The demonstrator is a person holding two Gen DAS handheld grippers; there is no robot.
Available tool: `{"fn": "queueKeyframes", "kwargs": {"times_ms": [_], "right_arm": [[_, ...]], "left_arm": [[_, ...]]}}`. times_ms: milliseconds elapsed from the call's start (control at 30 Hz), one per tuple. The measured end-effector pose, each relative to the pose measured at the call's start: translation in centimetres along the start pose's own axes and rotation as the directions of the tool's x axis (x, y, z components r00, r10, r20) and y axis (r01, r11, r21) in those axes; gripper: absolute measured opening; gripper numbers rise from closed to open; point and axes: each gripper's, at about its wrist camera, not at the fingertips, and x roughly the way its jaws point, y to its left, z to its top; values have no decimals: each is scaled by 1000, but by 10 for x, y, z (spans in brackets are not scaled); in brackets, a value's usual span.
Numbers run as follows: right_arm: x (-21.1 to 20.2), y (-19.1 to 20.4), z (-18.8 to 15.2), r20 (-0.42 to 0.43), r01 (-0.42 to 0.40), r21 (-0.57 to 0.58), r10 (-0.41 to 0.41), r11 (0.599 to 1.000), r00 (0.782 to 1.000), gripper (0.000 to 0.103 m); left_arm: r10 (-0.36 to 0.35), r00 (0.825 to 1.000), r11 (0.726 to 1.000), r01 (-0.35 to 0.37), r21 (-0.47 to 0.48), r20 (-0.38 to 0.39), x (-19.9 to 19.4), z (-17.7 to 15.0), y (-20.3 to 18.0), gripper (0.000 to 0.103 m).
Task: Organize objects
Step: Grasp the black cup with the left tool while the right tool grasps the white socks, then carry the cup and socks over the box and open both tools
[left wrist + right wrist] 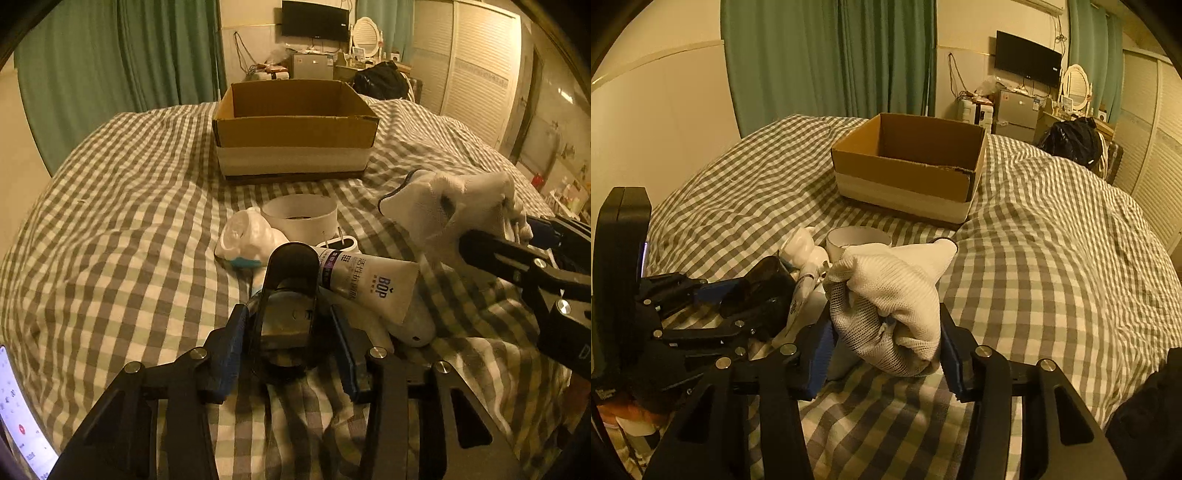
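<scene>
Covering the whole scene is a checked bedspread [110, 221], with an open cardboard box [295, 133] sitting on it beyond the clutter. Nearer lie a white round tub [301, 218], a crumpled white bag [247, 238] and a toothpaste tube [369, 282], close together. The right gripper [886, 345] is clenched on a white mesh sock [890, 295]; the left gripper [286, 332] grasps a black case [290, 295].

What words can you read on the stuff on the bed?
"BOP" on the white tube.
The Chinese characters printed along the tube are too blurred to read.
The phone screen at the left edge shows marks too small to read.
The cardboard box shows no text.
</scene>
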Motion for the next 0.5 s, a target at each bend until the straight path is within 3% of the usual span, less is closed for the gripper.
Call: {"fn": "queueKeyframes", "kwargs": {"times_ms": [233,300,500], "right_arm": [[-14,-3,8,39,12,-1,-12,1000,999,47],[-19,-3,11,52,13,2,-13,1000,999,47],[-39,-3,22,105,27,-6,-26,1000,994,47]], "left_arm": [[8,998,1000,-6,-25,60,-31,15,11,41],[10,997,1000,-9,-18,80,-38,20,12,28],[7,995,1000,-8,2,100,-45,31,11,28]]}}
